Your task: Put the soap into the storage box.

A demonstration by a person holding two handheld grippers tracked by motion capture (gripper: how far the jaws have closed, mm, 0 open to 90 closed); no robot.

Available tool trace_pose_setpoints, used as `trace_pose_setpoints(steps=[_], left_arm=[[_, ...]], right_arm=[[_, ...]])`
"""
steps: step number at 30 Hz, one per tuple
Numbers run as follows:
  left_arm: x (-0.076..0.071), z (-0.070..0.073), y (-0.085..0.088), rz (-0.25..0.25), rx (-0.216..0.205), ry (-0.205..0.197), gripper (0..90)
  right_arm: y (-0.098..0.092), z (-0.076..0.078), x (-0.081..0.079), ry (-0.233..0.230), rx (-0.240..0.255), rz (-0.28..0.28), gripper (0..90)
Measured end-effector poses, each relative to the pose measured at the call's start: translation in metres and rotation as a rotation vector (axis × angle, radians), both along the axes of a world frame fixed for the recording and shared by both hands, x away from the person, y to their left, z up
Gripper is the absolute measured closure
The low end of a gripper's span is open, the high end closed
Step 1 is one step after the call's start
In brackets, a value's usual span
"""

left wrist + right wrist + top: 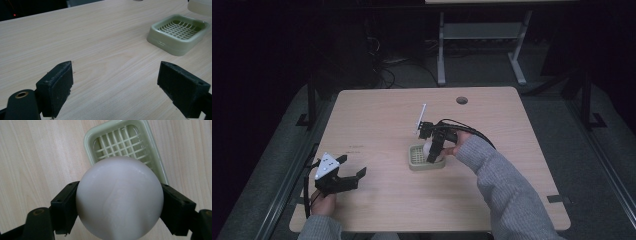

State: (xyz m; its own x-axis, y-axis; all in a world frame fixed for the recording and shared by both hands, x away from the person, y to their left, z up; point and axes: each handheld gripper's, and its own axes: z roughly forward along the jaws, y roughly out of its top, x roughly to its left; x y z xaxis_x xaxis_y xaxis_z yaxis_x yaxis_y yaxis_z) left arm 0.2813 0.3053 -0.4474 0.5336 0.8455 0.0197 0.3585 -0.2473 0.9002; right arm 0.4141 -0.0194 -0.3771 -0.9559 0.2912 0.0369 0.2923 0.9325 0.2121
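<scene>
Here the right tongs (119, 202) pinch a smooth, round white ball (119, 197), one black pad pressed on each side of it. The ball looks shiny and hard, like plastic. It hangs just above a pale green plastic tray with a grid bottom (150, 150). The tray is a box shape with round corners, and its floor is made of thin crossed bars with little square holes. In the high view the tray (413, 160) sits near the middle of the light wooden table (512, 150), and the right tongs (432, 156) point down at it from the right. The table top is flat and has fine wood lines.

The left tongs (116, 87) are spread wide with nothing between them. Their pads are black, blocky and a bit rough. They rest at the near left of the table (100, 37), well apart from the tray (165, 43).
</scene>
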Motion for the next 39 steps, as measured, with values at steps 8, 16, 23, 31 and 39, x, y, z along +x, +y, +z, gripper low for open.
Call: trace_pose_setpoints(steps=[8, 16, 23, 31, 39], left_arm=[[0.0, 0.0, 0.001, 0.002, -0.011, -0.002, 12.8], [0.0, 0.0, 0.002, -0.001, -0.01, -0.003, 12.8], [-0.001, 0.001, 0.003, 0.002, -0.007, 0.005, 12.8], [-0.001, 0.001, 0.004, -0.001, -0.006, 0.003, 12.8], [-0.001, 0.0, 0.003, -0.001, -0.012, 0.001, 12.8]], right_arm=[[0.005, -0.002, 0.006, 0.009, 0.003, 0.0, 23.6], [0.013, -0.003, 0.01, 0.005, -0.016, 0.006, 23.6], [0.015, -0.009, 0.015, 0.008, -0.02, 0.0, 23.6], [0.018, -0.016, 0.018, 0.01, -0.029, -0.002, 23.6], [0.021, -0.023, 0.02, 0.008, -0.037, -0.003, 23.6]])
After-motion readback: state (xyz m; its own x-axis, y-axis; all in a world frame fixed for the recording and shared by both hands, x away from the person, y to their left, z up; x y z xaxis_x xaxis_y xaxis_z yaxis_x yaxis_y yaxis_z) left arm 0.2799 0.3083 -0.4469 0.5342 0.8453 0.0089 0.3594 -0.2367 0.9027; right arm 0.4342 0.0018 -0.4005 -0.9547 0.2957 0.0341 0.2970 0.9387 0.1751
